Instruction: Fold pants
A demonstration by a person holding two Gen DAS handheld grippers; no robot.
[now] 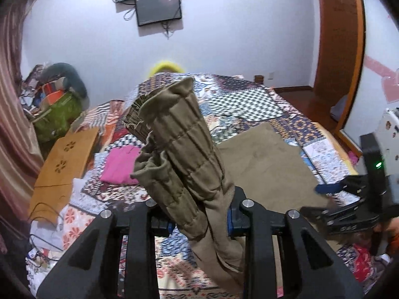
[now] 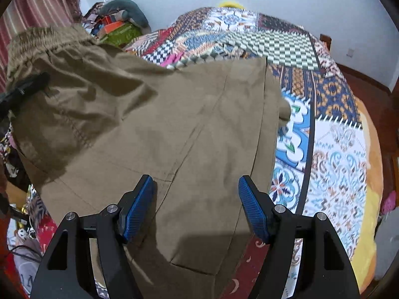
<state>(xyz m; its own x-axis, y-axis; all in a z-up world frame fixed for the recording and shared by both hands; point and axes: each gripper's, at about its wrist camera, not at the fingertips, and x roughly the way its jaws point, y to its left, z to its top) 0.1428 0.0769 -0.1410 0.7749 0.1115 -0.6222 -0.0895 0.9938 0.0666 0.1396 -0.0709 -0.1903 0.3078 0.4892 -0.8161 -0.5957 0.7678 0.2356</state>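
Olive-brown pants [image 2: 174,129] lie spread on a patchwork bedspread [image 2: 331,164]. My left gripper [image 1: 199,220] is shut on the bunched elastic waistband of the pants [image 1: 174,134] and holds it up above the bed; the fabric hangs down between the fingers. The left gripper also shows at the left edge of the right wrist view [image 2: 22,89], gripping the lifted waistband. My right gripper [image 2: 197,206] is open, its blue pads [image 2: 138,206] just above the flat leg fabric, holding nothing. The right gripper shows in the left wrist view [image 1: 349,199] at the right.
A folded pink garment [image 1: 119,167] and a wooden lap tray [image 1: 64,159] lie on the bed's left side. A green bag and clutter [image 1: 59,114] sit at the far left. A wooden door frame [image 1: 339,49] stands right; screens [image 1: 157,0] hang on the wall.
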